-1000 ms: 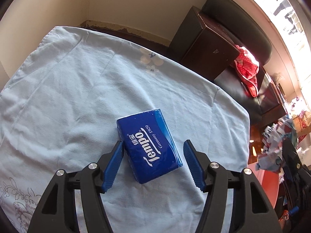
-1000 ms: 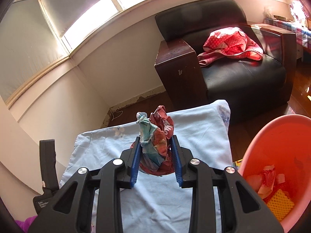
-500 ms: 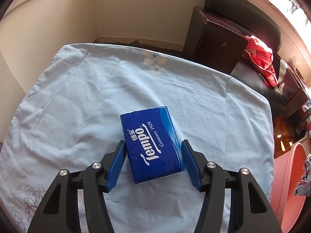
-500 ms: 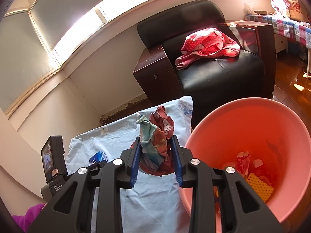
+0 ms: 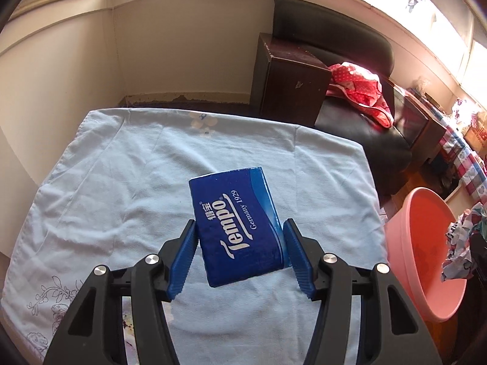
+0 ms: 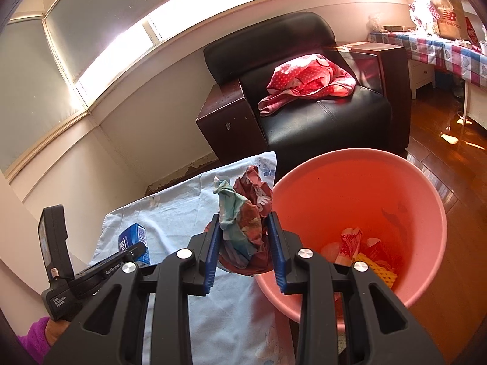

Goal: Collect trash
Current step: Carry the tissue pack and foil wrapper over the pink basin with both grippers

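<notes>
- My right gripper (image 6: 243, 246) was clamped tight on the crumpled wrapper wad (image 6: 245, 228), and over the last second it had swung from above the blue cloth (image 6: 170, 213) to right at the rim of the pink bin (image 6: 359, 164). The wad wasn't quite over the opening yet, more beside the near edge.
- The bin already had a few scraps (image 6: 359, 249) in the bottom, so I figured this one was nearly a drop.
- The left gripper (image 5: 240, 258) had closed in around the Tempo tissue pack (image 5: 237, 225). One pad looked like it touched, the other showed a sliver of gap, so I couldn't tell if it really gripped.
- The pack looked tilted, maybe lifted off the cloth, so next in line I guess.
</notes>
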Tool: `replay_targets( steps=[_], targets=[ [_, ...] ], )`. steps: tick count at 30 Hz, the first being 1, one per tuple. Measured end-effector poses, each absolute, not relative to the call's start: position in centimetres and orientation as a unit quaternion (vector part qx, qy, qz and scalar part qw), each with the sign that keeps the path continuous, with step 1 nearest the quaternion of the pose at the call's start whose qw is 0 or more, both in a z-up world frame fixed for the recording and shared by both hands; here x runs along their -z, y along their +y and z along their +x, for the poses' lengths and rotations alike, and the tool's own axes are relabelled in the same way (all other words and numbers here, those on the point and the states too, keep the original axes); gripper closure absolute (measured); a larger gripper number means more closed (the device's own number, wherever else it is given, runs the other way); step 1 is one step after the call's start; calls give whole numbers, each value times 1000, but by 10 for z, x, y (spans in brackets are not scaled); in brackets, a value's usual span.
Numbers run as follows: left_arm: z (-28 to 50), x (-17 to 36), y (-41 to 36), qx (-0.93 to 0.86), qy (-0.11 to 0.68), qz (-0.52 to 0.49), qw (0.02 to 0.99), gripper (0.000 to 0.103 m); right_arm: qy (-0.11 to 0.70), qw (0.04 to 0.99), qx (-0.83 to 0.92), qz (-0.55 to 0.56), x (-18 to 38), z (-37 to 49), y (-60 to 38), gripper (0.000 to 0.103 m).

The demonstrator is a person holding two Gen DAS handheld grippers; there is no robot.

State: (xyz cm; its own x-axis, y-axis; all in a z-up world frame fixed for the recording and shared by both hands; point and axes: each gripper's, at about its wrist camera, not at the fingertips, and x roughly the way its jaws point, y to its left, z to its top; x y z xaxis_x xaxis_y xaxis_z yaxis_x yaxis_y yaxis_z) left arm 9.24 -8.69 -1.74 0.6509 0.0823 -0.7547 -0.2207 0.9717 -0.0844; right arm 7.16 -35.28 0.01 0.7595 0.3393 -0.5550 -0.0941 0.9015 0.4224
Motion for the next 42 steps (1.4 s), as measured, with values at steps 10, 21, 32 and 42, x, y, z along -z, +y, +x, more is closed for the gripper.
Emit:
replay_targets(
  steps=[10, 21, 32, 42],
  targets=[
    [75, -19, -139, -15, 363, -40, 931, 46, 311, 927, -94, 186, -8, 55, -371, 72],
    [59, -31, -182, 37, 344, -19, 938, 46, 302, 936, -67, 168, -12, 39, -389, 72],
    [53, -40, -207, 83, 326, -18, 942, 46, 302, 936, -51, 176, -7, 32, -405, 72],
    [59, -39, -229, 121, 317, -19, 940, 46, 305, 934, -34, 184, -2, 34, -414, 72]
  ],
)
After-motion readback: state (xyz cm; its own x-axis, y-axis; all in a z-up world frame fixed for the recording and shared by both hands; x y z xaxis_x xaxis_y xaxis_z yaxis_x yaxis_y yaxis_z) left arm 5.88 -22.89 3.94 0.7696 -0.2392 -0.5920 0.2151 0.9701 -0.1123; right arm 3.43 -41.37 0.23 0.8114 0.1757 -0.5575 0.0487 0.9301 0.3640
